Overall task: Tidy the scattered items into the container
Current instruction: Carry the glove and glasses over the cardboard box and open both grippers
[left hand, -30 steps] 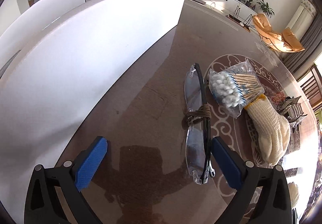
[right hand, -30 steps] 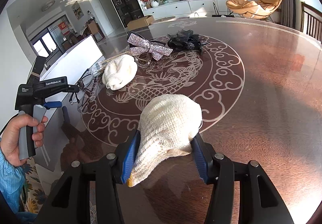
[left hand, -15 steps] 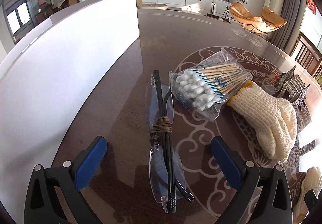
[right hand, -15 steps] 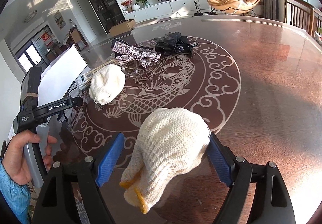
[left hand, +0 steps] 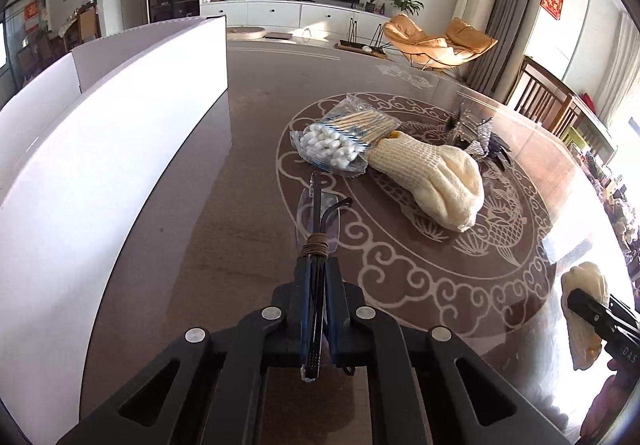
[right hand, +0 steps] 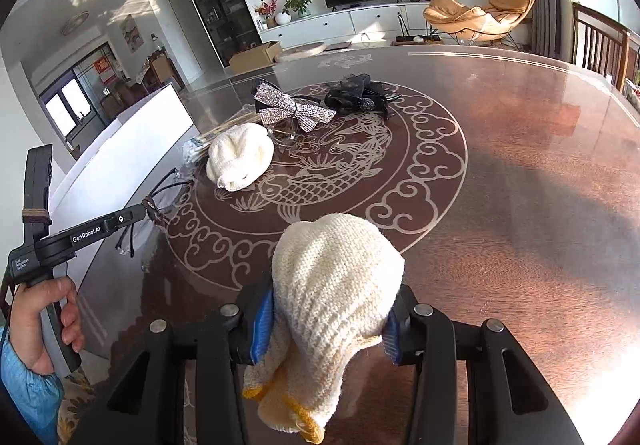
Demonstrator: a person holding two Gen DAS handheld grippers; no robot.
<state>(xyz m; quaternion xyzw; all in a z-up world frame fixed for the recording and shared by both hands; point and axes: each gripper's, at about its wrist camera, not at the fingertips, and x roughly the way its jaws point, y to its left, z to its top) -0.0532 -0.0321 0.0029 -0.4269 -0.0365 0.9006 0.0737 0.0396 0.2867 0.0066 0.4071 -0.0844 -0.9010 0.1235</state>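
My left gripper is shut on the folded rimless glasses, which are tied with a brown cord. The glasses stick out ahead of its fingers, just above the table. In the right wrist view the left gripper holds them beside the white container. My right gripper is closing on a cream knit glove. Its blue pads press into the glove's sides, and the yellow-edged cuff hangs below. The glove also shows at the right edge of the left wrist view.
The tall white container wall runs along the left of the table. A bag of cotton swabs and a second cream glove lie ahead. Further back lie a sparkly bow and a black hair clip. A hand holds the left gripper's handle.
The left gripper went from wide open around the glasses to shut on them, and turned. The right gripper widened around the glove, then closed on it again.
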